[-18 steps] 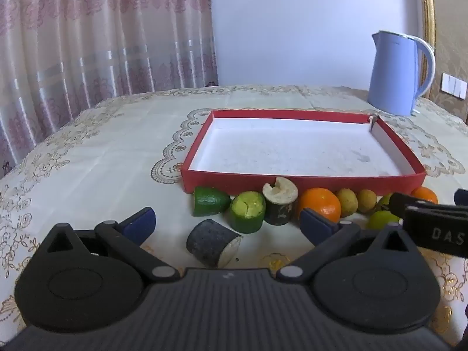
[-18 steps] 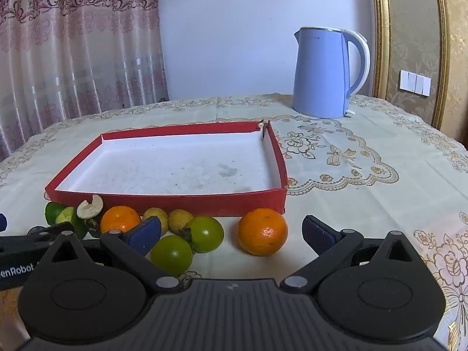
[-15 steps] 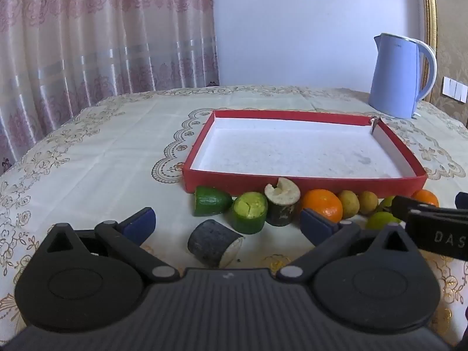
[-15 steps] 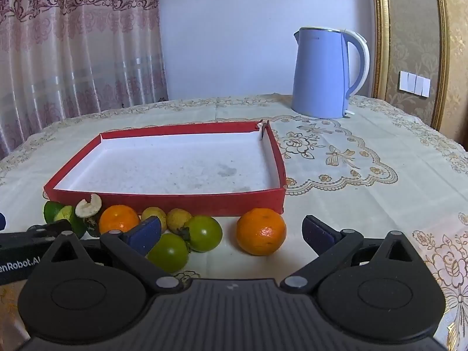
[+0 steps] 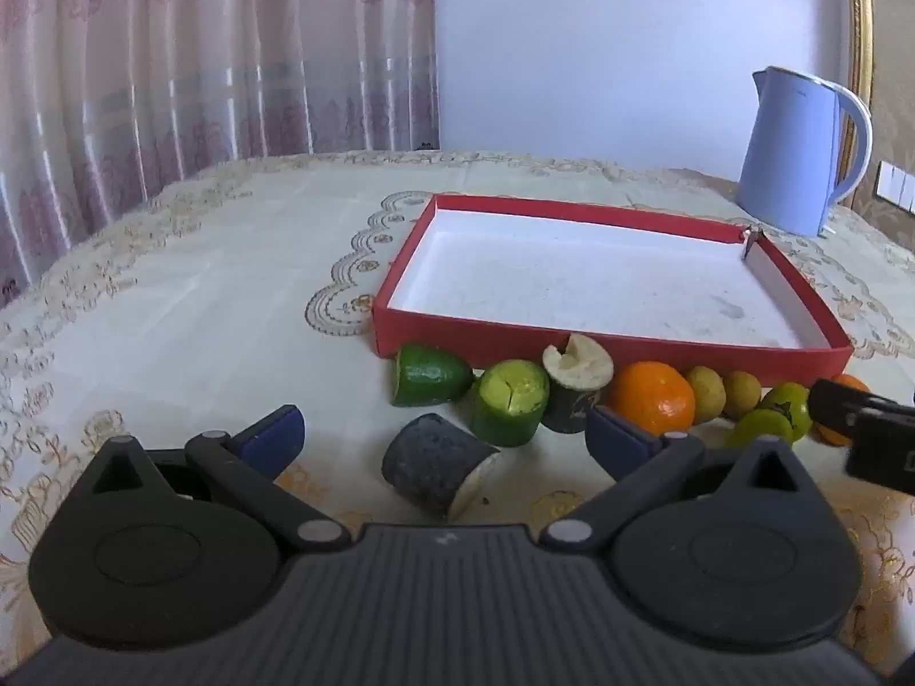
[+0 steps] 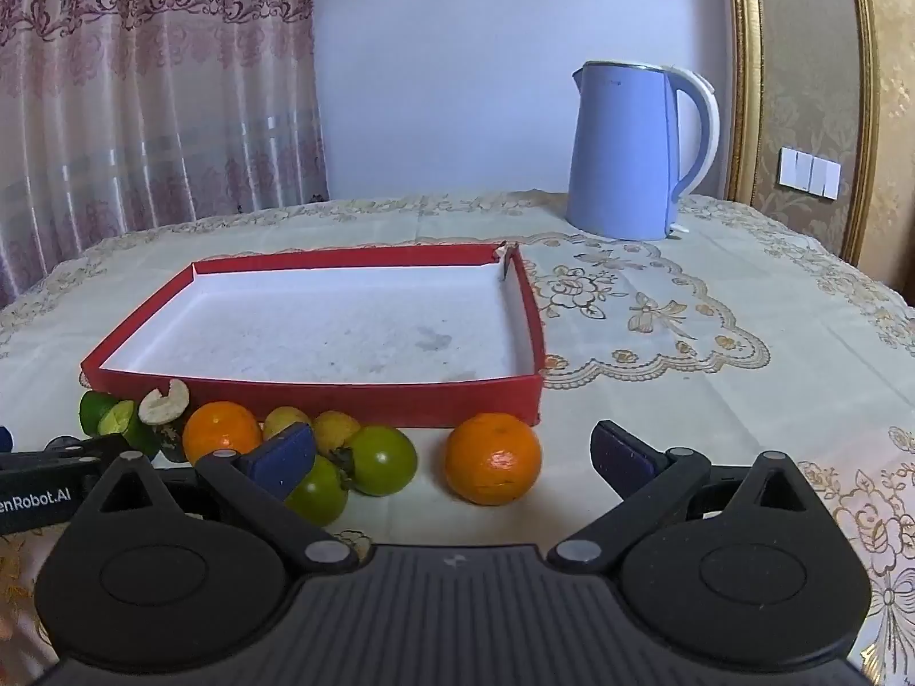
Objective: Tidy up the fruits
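Note:
A shallow red tray (image 5: 606,343) (image 6: 320,391) with a white floor lies on the table with nothing in it. Along its near wall runs a row of fruit: green cut pieces (image 5: 429,374), (image 5: 512,409), a dark piece with a pale top (image 5: 577,380), an orange (image 5: 652,397), small yellow fruits (image 5: 706,394) and green round fruits (image 6: 380,460). A dark cut piece (image 5: 437,463) lies between the fingers of my open left gripper (image 5: 443,437), untouched. My right gripper (image 6: 454,454) is open with a second orange (image 6: 493,457) between its fingers, apart from both pads.
A pale blue kettle (image 5: 800,151) (image 6: 635,151) stands behind the tray at the right. An embroidered cream cloth (image 6: 657,314) covers the table. Pink curtains (image 5: 200,57) hang behind, to the left. Each gripper's body shows at the edge of the other's view.
Both views have drawn back and up a little from the fruit row. Jaws stay wide, and no fruit has moved.

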Demonstrator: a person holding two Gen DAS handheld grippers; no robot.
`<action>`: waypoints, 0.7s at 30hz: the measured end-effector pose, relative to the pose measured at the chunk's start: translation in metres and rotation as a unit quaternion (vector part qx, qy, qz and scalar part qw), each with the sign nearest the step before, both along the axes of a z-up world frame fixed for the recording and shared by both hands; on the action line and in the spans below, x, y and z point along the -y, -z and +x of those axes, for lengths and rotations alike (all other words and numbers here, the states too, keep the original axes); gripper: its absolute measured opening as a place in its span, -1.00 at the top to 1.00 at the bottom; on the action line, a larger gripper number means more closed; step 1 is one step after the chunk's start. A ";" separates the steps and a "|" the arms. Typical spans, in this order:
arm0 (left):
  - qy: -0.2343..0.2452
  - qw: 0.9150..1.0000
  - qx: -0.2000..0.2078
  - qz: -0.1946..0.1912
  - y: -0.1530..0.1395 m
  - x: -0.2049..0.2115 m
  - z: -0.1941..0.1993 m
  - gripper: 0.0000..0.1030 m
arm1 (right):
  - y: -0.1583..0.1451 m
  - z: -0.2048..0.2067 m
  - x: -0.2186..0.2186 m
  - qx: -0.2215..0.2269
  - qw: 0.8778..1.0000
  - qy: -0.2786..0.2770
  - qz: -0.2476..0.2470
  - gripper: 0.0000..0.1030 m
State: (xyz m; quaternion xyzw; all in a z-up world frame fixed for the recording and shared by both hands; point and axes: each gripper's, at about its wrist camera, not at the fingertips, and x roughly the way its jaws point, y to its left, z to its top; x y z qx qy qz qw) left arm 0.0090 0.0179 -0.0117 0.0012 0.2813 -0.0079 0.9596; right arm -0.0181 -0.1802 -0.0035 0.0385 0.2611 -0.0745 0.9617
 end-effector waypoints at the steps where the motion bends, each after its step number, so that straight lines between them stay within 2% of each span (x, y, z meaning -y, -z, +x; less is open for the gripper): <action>1: 0.000 1.000 -0.001 -0.002 0.000 0.000 0.001 -1.00 | 0.000 -0.001 0.003 0.002 1.000 0.001 0.002 -1.00; 8: 0.001 1.000 -0.014 -0.009 0.004 -0.005 0.005 -1.00 | 0.002 -0.004 0.018 0.004 1.000 0.016 0.011 -1.00; 21: 0.006 1.000 -0.017 0.006 0.005 0.004 0.008 -1.00 | 0.002 -0.004 0.011 0.000 1.000 0.009 0.003 -1.00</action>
